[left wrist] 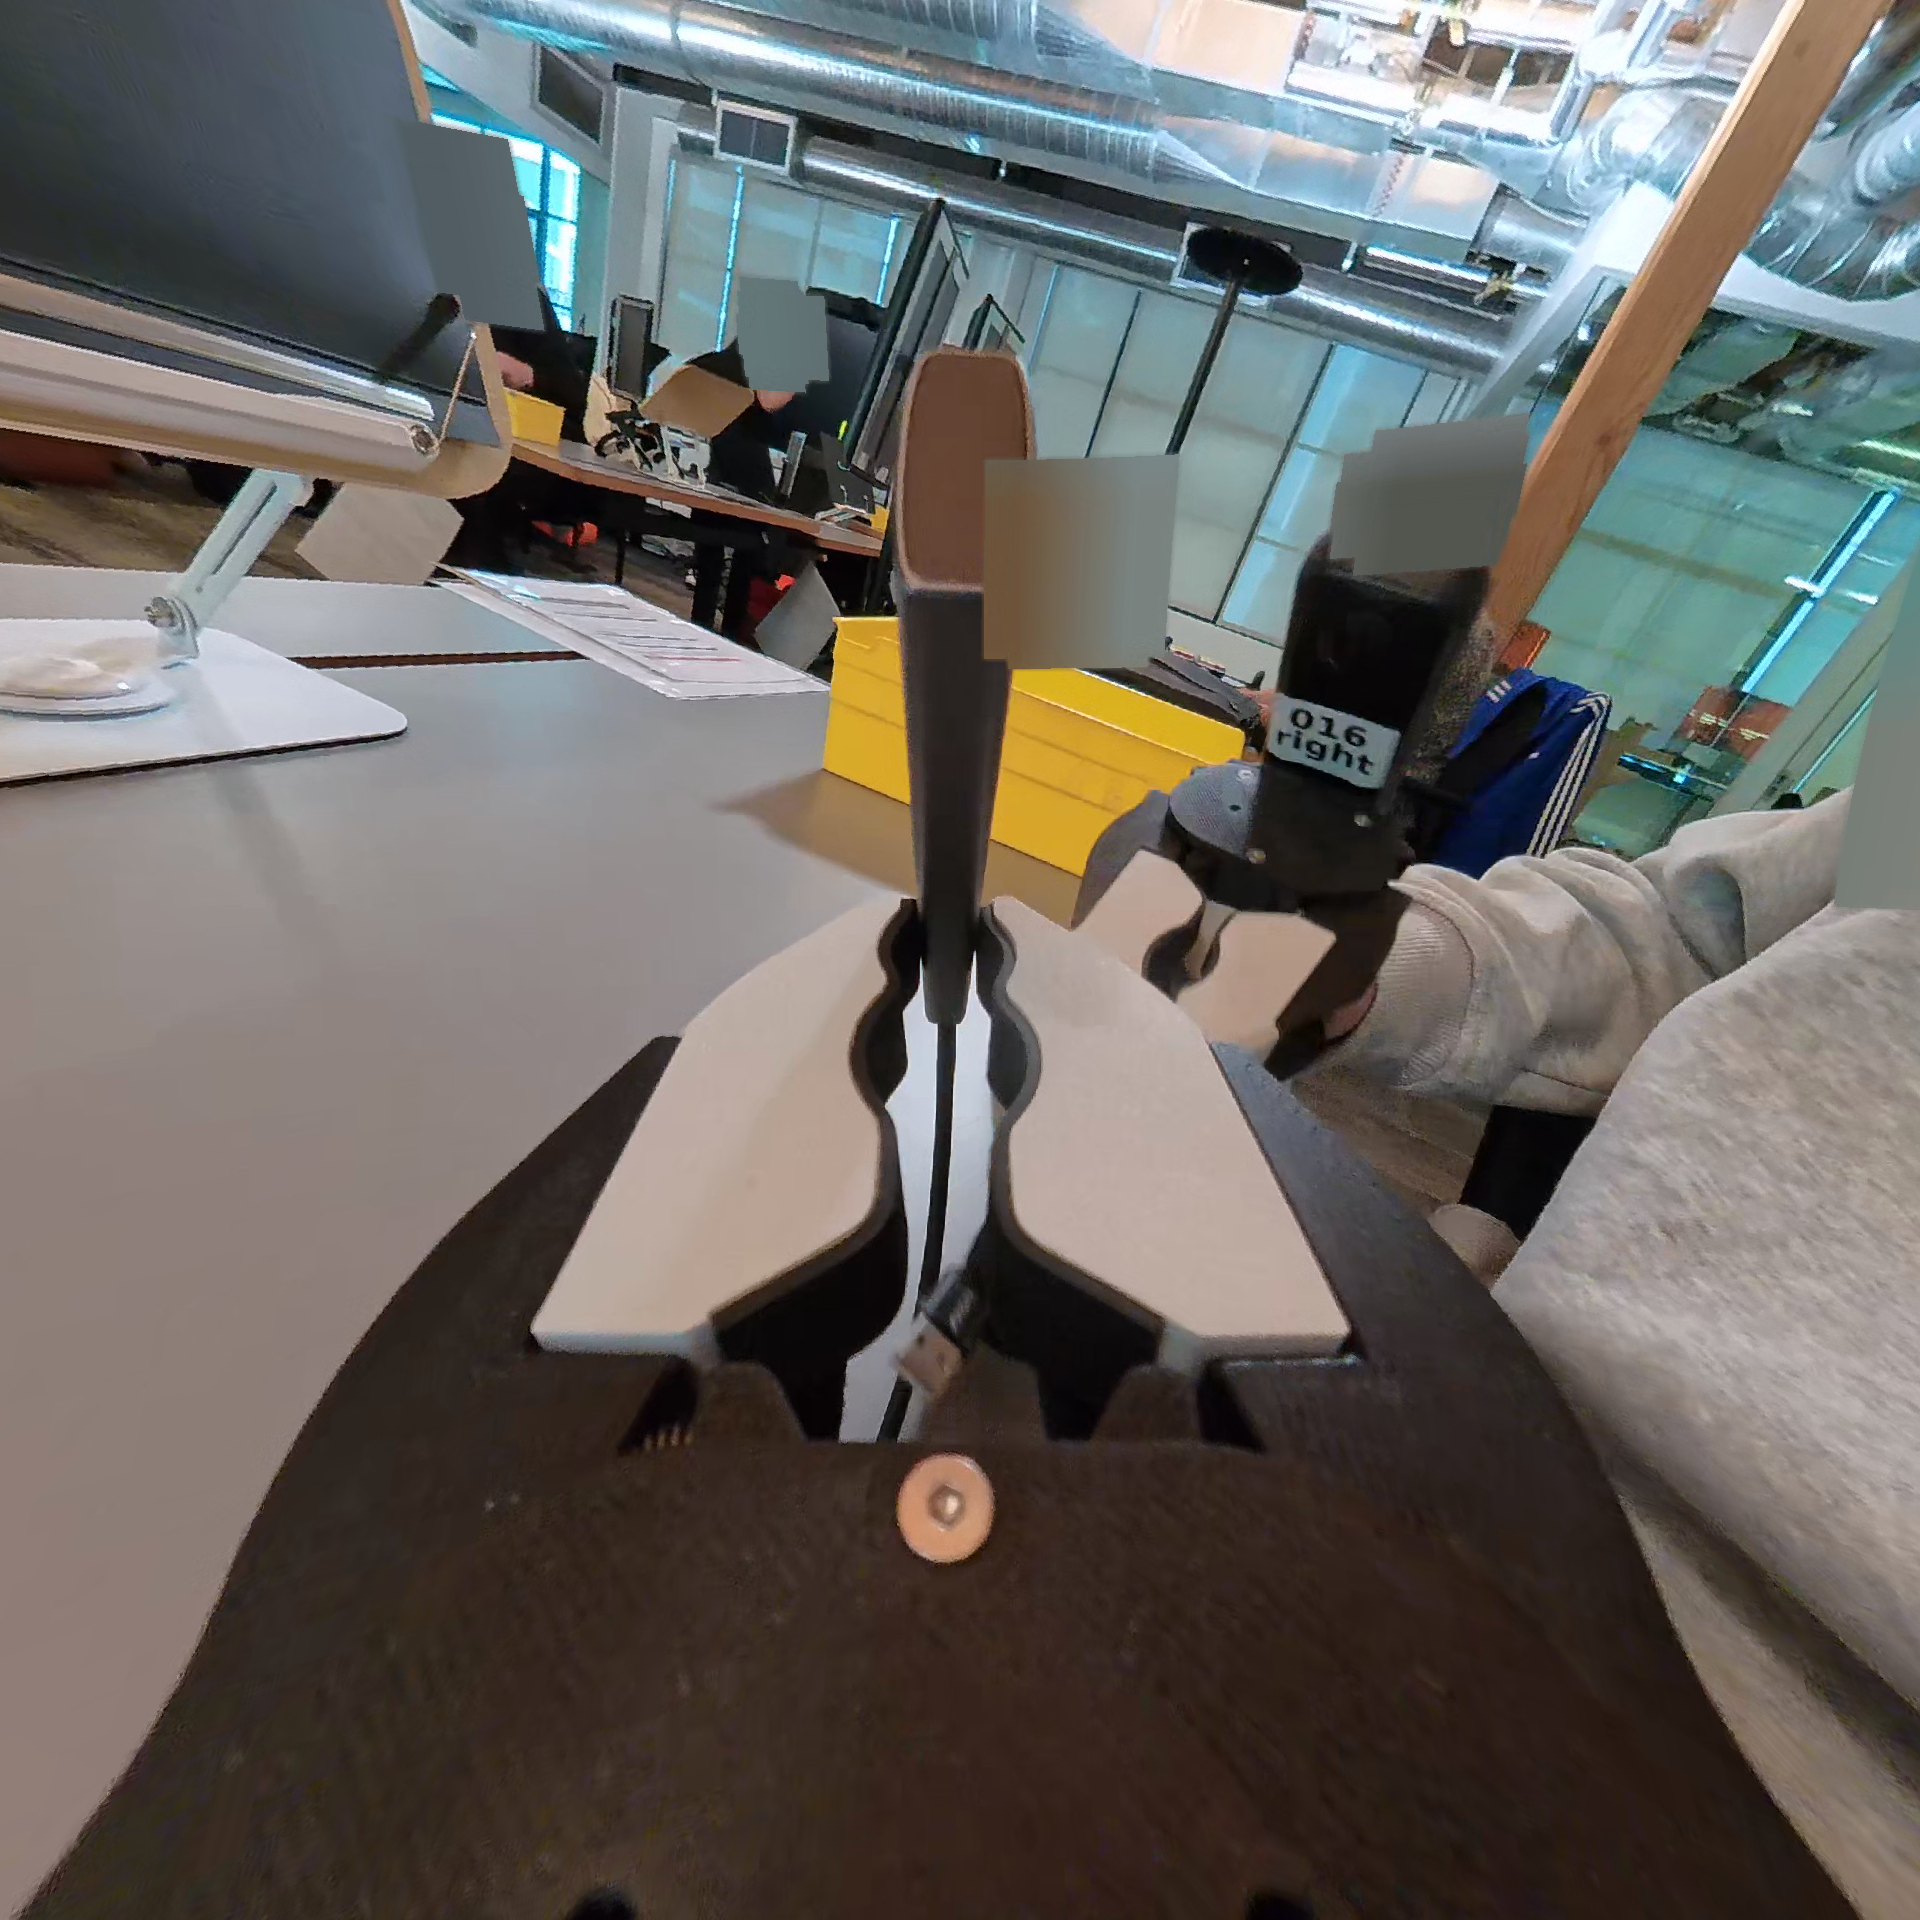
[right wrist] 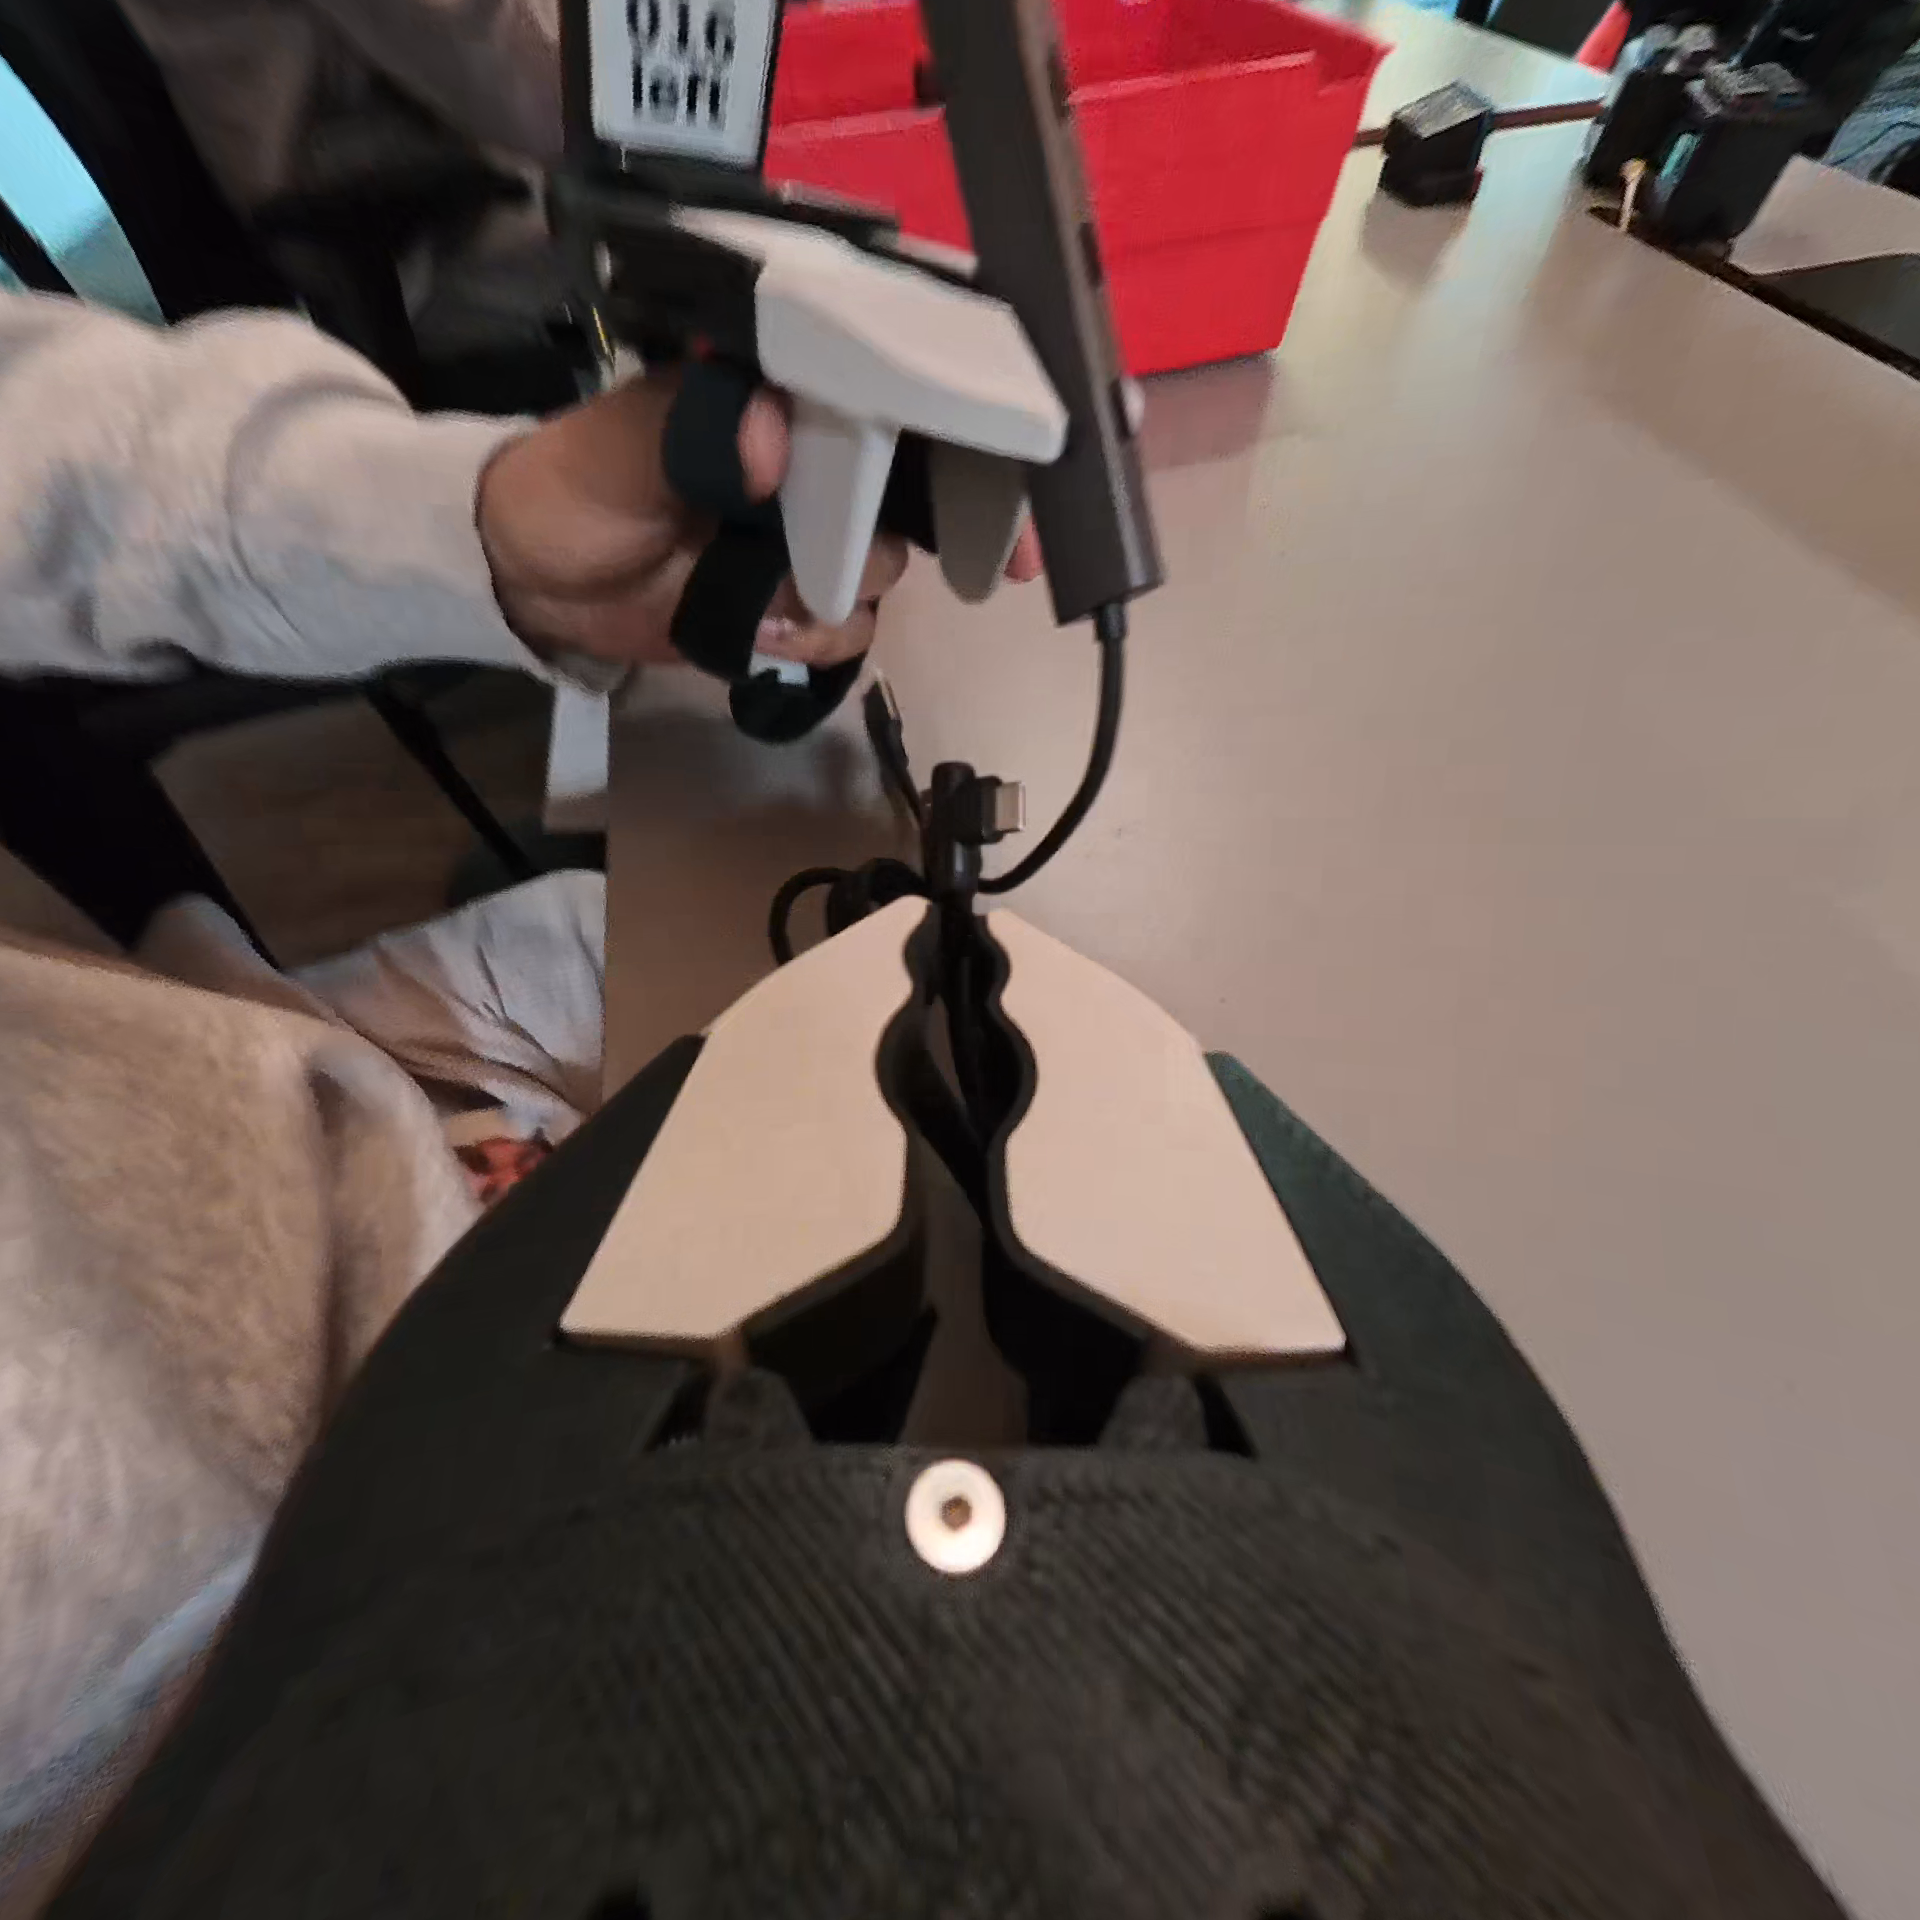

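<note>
My left gripper (left wrist: 948, 925) is shut on a dark grey USB hub (left wrist: 951, 644) and holds it upright above the grey table (left wrist: 416, 935). The hub's black cable (left wrist: 940, 1143) hangs between the fingers, and a plug (left wrist: 935, 1345) shows below. In the right wrist view the left gripper (right wrist: 1039, 416) pinches the hub (right wrist: 1049, 260) near its lower end. My right gripper (right wrist: 951, 930) is shut on a bundle of black cable (right wrist: 831, 894) with a plug (right wrist: 1003, 805) sticking up. The hub's cable (right wrist: 1107, 727) curves down into that bundle. The right gripper (left wrist: 1195, 935) sits just right of the hub.
A yellow bin (left wrist: 1039, 748) stands behind the hub and a red bin (right wrist: 1195, 208) on the table's far side. A monitor on a white stand (left wrist: 208, 707) is at left. Black devices (right wrist: 1434, 140) lie at the far right. A person's grey sleeves (left wrist: 1558, 956) are close by. Left tips to right tips: about 8 cm.
</note>
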`<state>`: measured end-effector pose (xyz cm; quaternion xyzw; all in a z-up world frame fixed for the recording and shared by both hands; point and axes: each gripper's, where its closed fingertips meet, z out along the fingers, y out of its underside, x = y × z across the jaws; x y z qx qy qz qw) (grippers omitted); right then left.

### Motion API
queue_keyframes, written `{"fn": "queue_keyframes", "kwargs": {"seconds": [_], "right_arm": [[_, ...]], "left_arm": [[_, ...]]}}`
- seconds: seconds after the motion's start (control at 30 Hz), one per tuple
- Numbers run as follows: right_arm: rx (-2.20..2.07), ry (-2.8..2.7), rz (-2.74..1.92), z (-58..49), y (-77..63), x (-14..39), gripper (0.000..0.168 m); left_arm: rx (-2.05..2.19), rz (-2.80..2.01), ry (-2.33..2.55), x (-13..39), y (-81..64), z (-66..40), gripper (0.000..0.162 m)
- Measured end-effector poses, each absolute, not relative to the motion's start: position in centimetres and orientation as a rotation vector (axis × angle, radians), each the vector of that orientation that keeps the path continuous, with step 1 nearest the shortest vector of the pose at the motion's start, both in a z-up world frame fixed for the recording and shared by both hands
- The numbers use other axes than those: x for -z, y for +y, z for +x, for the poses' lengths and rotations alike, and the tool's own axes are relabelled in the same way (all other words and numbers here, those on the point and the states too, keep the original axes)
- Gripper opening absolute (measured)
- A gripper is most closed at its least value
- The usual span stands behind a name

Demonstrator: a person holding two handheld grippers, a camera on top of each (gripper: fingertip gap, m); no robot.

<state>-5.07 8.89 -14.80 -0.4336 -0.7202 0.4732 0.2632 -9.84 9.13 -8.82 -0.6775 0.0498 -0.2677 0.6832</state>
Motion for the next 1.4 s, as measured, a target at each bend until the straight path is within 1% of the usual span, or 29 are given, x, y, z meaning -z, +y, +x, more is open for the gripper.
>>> {"fn": "queue_keyframes", "kwargs": {"seconds": [0.03,0.33,0.53,0.93,1.17,1.4], "right_arm": [[-1.335,-1.914,-1.200,-4.9,9.2,14.3,0.005],[-1.722,-1.686,-1.355,-4.6,11.1,11.9,0.005],[-1.906,-1.591,-1.351,-4.3,11.3,10.5,0.005],[-1.761,-1.329,-1.504,-5.0,16.7,10.4,0.005],[-1.598,-1.274,-1.440,-4.6,18.5,9.6,0.005],[-1.598,-1.269,-1.428,-4.6,18.1,9.6,0.005]], "left_arm": [[0.607,-1.520,0.110,8.9,9.2,-9.8,0.009],[0.601,-1.544,0.117,9.5,9.5,-9.6,0.009],[0.617,-1.557,0.137,9.8,9.6,-9.1,0.009],[0.563,-1.532,0.133,9.1,9.4,-9.7,0.009],[0.495,-1.513,0.095,8.6,9.2,-10.7,0.009],[0.551,-1.511,0.092,8.7,9.3,-10.2,0.010]]}}
